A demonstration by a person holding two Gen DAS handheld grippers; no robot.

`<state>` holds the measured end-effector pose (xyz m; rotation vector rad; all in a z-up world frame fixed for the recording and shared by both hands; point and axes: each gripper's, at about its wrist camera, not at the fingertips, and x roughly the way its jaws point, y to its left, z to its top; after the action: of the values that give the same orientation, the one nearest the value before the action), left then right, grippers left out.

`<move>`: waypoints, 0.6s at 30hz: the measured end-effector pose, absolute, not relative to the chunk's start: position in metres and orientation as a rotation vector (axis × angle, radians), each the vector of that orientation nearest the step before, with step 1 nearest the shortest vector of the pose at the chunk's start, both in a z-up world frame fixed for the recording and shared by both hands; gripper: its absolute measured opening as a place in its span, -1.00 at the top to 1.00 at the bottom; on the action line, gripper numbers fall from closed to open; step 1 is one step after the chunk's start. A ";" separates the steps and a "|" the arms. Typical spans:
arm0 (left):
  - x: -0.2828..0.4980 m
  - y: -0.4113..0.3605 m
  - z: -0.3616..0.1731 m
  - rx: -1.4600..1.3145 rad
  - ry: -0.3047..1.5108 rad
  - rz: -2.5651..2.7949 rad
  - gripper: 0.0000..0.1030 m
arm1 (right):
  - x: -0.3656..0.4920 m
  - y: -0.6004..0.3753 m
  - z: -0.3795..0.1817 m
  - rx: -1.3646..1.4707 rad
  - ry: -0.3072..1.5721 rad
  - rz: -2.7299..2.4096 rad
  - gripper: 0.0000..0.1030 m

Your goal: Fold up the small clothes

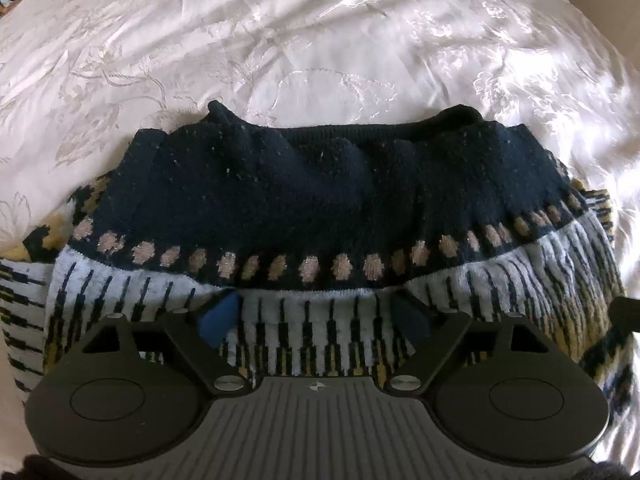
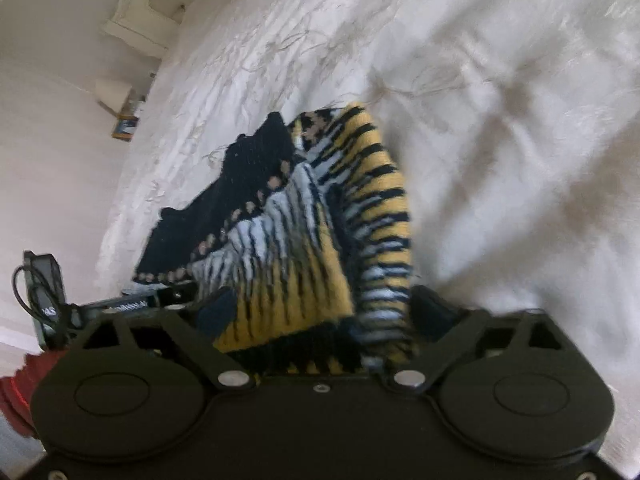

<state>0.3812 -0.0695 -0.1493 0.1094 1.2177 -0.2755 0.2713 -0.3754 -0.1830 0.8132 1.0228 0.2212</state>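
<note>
I had one small knitted sweater (image 1: pixel 320 208) lying on the white bedspread (image 1: pixel 320 40), and nothing else there waiting to be folded. My left tongs (image 1: pixel 316 316) stood released, jaws spread wide with no pad pressing the wool; the sweater lay directly ahead of and beneath them, its long axis running crosswise to the way they pointed, the navy band farthest off and the white-and-black striped part nearest. The blue fingertips (image 1: pixel 222 316) sat just at the folded edge. My right tongs (image 2: pixel 320 316) were released too, jaws at their widest, with the yellow-striped end of the sweater (image 2: pixel 320 240) heaped between them but not pinched. Seen from that side the garment ran away from me toward the upper left. I judged both hands about equally near, each at its own end. Count: one sweater, two tongs, one bedspread (image 2: pixel 500 120).
</note>
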 end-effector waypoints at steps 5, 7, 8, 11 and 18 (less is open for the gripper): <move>0.381 -0.076 -0.151 0.116 1.217 -0.254 -0.76 | 0.286 -0.373 -0.187 0.832 1.016 0.261 -1.00; 0.382 -0.078 -0.152 0.117 1.218 -0.244 -0.78 | 0.288 -0.373 -0.188 0.834 1.019 0.269 -1.00; 0.382 -0.077 -0.151 0.117 1.219 -0.242 -0.80 | 0.288 -0.374 -0.188 0.839 1.018 0.272 -1.00; 0.382 -0.079 -0.151 0.116 1.222 -0.237 -0.81 | 0.286 -0.376 -0.188 0.861 1.010 0.275 -1.00; 0.384 -0.081 -0.152 0.117 1.228 -0.228 -0.82 | 0.288 -0.373 -0.185 0.786 1.062 0.309 0.28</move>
<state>0.3840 -0.0811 -0.1519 0.1174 1.2281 -0.2279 0.2879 -0.3735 -0.1851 0.7860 1.0624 0.3086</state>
